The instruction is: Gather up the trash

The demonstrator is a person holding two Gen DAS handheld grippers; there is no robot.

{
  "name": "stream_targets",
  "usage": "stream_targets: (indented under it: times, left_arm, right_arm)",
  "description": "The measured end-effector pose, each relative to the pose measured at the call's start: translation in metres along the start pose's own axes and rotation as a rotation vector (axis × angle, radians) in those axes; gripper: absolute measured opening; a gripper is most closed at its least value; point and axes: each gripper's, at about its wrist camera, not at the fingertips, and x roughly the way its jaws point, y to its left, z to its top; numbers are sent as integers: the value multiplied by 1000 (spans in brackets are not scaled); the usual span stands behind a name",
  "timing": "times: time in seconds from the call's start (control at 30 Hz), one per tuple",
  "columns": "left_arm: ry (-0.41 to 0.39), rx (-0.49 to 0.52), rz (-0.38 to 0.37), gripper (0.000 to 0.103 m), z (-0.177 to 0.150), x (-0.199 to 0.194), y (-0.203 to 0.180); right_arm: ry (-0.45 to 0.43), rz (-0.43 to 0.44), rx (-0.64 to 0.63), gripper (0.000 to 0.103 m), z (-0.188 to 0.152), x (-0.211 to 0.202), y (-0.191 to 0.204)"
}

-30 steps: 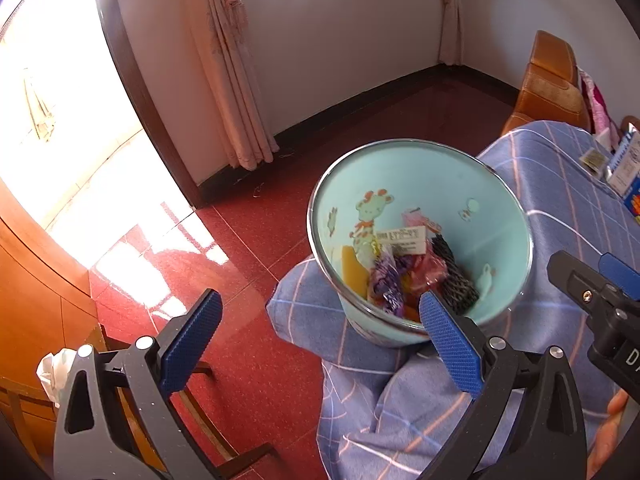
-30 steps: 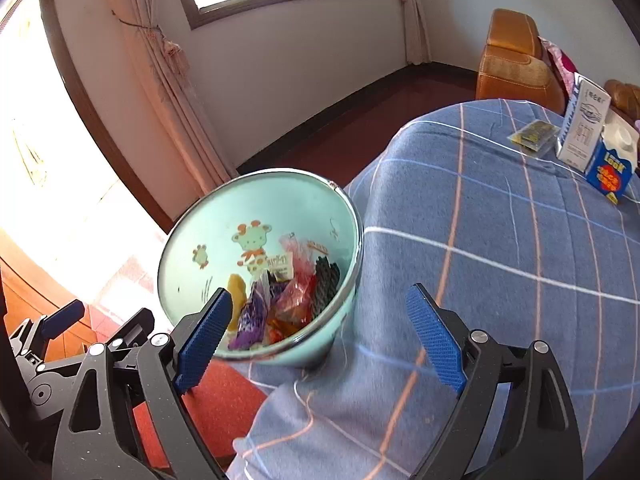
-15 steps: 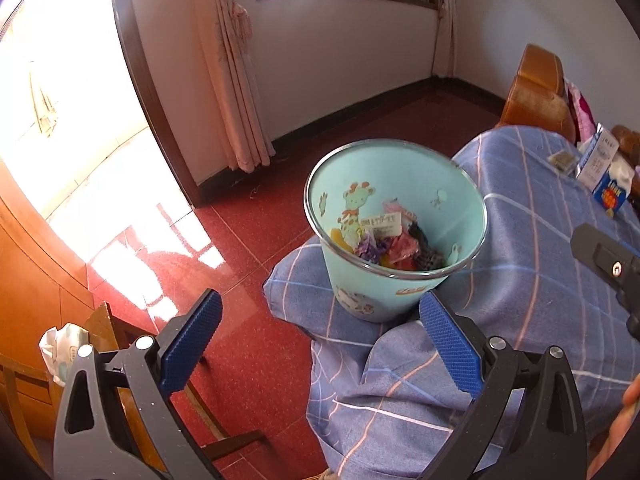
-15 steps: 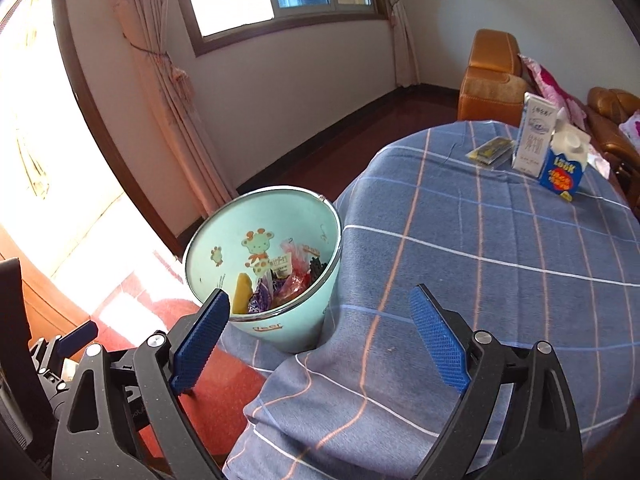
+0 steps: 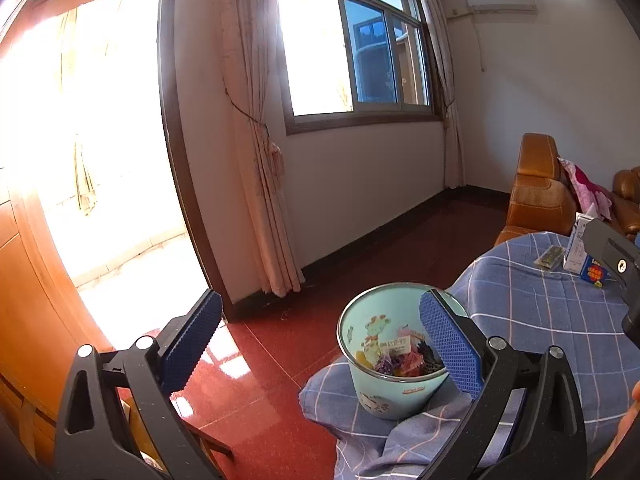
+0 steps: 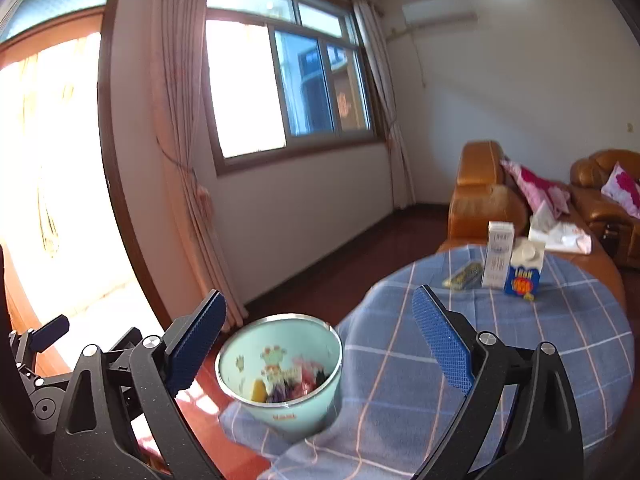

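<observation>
A light blue trash bin [image 5: 394, 394] with cartoon prints stands at the near left edge of the table, on the blue checked cloth [image 5: 560, 332]. It holds several colourful wrappers [image 5: 396, 358]. It also shows in the right wrist view [image 6: 288, 404]. My left gripper [image 5: 320, 340] is open and empty, raised above and behind the bin. My right gripper [image 6: 320, 344] is open and empty, also raised above the bin and cloth [image 6: 500, 320]. Part of the right gripper's body shows at the right edge of the left wrist view.
At the table's far side stand a white carton [image 6: 498, 260] and a blue carton [image 6: 526, 272], with a flat packet [image 6: 462, 276] beside them. Orange leather armchairs [image 6: 484, 196] with pink cushions stand behind. Red floor [image 5: 280, 360], a curtain and a wooden chair [image 5: 136, 436] are to the left.
Both grippers have pulled back and tilted up from the bin. The bin now looks smaller and lower in both views, and the window and walls have come into view. Both stayed open.
</observation>
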Motion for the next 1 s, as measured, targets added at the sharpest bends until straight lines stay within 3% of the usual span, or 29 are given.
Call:
stream_targets:
  times: [0.23,1.0]
  left_arm:
    - [-90,-46,-7,97,7,-16,9]
    - [-93,-45,-2,97,4,-20,9]
  right_arm:
    - [-136,0,2,94,7,-23,0]
    - [-85,-4,36,94,2,-18,-4]
